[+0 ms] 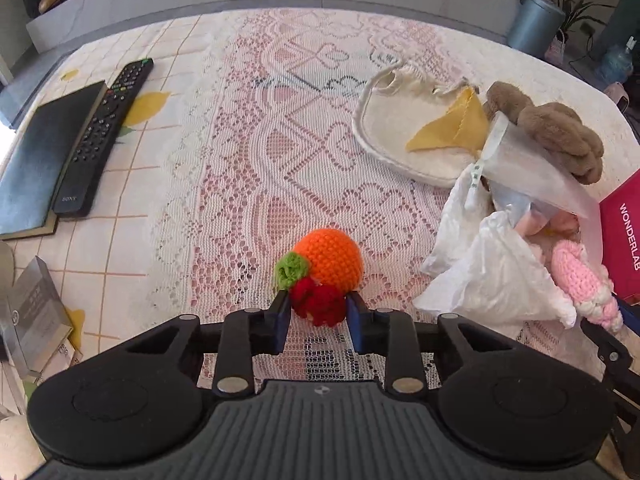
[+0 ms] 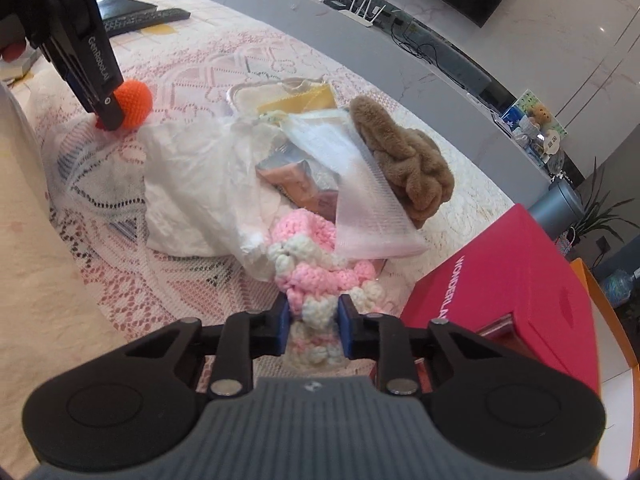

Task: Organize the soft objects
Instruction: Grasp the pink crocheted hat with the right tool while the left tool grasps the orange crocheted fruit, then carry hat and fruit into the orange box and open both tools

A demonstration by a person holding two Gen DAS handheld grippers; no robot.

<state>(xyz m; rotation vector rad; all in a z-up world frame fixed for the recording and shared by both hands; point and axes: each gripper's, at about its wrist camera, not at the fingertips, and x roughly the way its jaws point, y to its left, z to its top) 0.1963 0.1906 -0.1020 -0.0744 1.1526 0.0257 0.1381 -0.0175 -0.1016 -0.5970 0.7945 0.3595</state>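
Item, far left of the bench (image 1: 224, 128), lace-covered: a dark book (image 1: 44, 152) with a black Sony remote control (image 1: 106, 128) laid along its edge, both well apart from the work. Item, centre: a crocheted orange fruit (image 1: 330, 260) with green leaf tuft and a red knitted piece at its near end, lying on the lace; its red end sat between the pads of the left gripper (image 1: 318, 312), which stood narrowed around it, the pads touching or all but touching the yarn, the orange body projecting straight ahead of the fingertips. Item, right of centre: a cream bib-like cloth (image 1: 400, 136) with a yellow cloth (image 1: 456, 128) on it, then a heap of white plastic bags (image 2: 192, 184), a clear pouch and a brown plush toy (image 2: 404, 160). Item, near side of the heap: a pink-and-white crocheted piece (image 2: 316, 272), its long axis running away from the right gripper (image 2: 312, 320), whose pads were closed on its near end. Item, far right: a magenta Wonderlab box (image 2: 508, 276), just beside the right gripper. Judgement: each piece lay directly ahead of its own gripper, so a lift seemed the likely next step.
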